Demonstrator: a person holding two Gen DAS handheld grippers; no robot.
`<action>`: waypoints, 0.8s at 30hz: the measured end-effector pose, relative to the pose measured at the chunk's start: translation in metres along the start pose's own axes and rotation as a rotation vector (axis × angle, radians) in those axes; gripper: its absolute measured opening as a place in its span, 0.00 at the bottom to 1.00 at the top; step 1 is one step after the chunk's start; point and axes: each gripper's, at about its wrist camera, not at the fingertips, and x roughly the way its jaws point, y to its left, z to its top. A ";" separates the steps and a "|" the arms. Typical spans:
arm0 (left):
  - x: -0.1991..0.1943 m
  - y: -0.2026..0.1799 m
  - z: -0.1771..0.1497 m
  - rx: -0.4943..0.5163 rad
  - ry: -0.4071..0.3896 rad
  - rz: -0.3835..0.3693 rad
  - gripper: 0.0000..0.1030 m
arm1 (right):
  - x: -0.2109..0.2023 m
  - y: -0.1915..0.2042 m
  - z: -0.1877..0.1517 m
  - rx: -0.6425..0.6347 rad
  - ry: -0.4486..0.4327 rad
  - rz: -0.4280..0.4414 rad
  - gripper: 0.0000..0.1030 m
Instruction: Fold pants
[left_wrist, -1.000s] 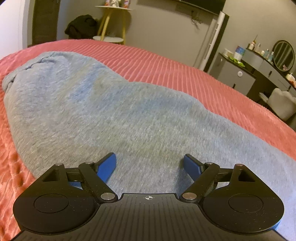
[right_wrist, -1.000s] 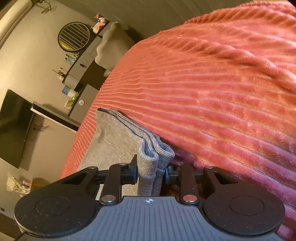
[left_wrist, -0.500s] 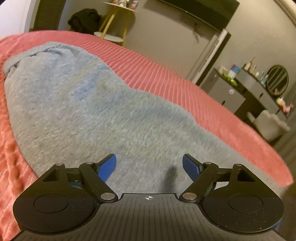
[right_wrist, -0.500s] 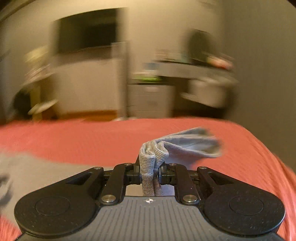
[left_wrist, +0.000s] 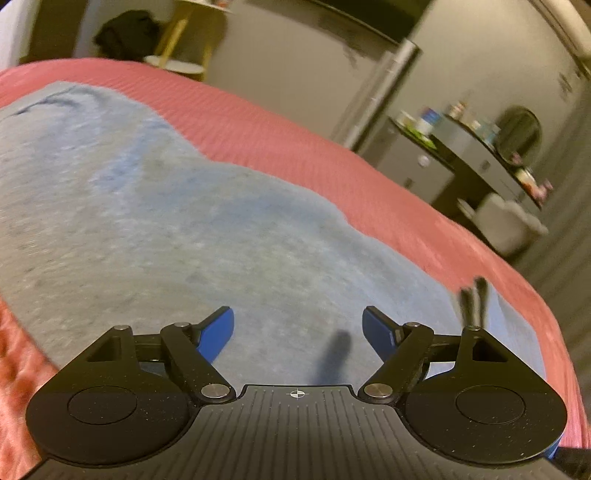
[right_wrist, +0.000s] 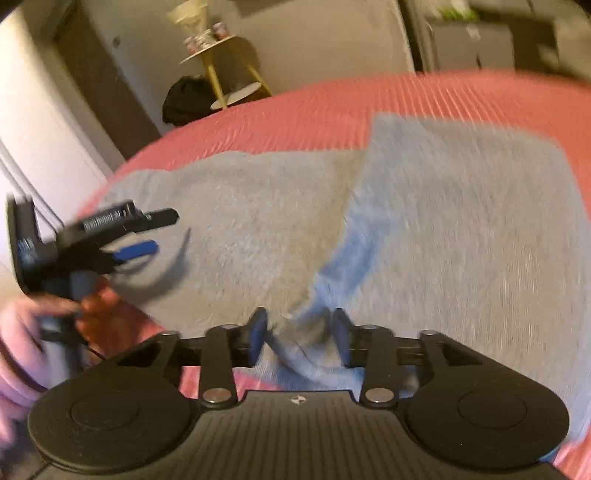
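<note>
Grey pants (left_wrist: 155, 221) lie spread on a red ribbed bedspread (left_wrist: 295, 147). In the right wrist view the leg end is folded over the rest of the pants (right_wrist: 461, 229). My left gripper (left_wrist: 297, 328) is open and empty, low over the pants; it also shows at the left of the right wrist view (right_wrist: 147, 232). My right gripper (right_wrist: 299, 336) has its jaws parted around the folded cuff edge, which lies loosely between the blue pads.
A yellow-legged side table (right_wrist: 229, 74) and a dark bundle (right_wrist: 184, 99) stand beyond the bed. A dresser with a round mirror (left_wrist: 517, 133) and a pale chair (left_wrist: 506, 225) stand to the right. The bed edge drops off at the right.
My right gripper has swung the leg end over onto the pants and its jaws have parted from the cuff. My left gripper has stayed open, shifting slightly.
</note>
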 end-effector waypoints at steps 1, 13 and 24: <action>0.001 -0.005 -0.001 0.029 0.016 -0.023 0.80 | -0.006 -0.010 -0.001 0.075 -0.024 0.028 0.42; 0.081 -0.108 -0.006 -0.043 0.398 -0.437 0.73 | -0.057 -0.115 -0.023 0.717 -0.314 -0.019 0.66; 0.145 -0.137 -0.020 -0.110 0.555 -0.414 0.15 | -0.045 -0.116 -0.015 0.697 -0.326 0.031 0.77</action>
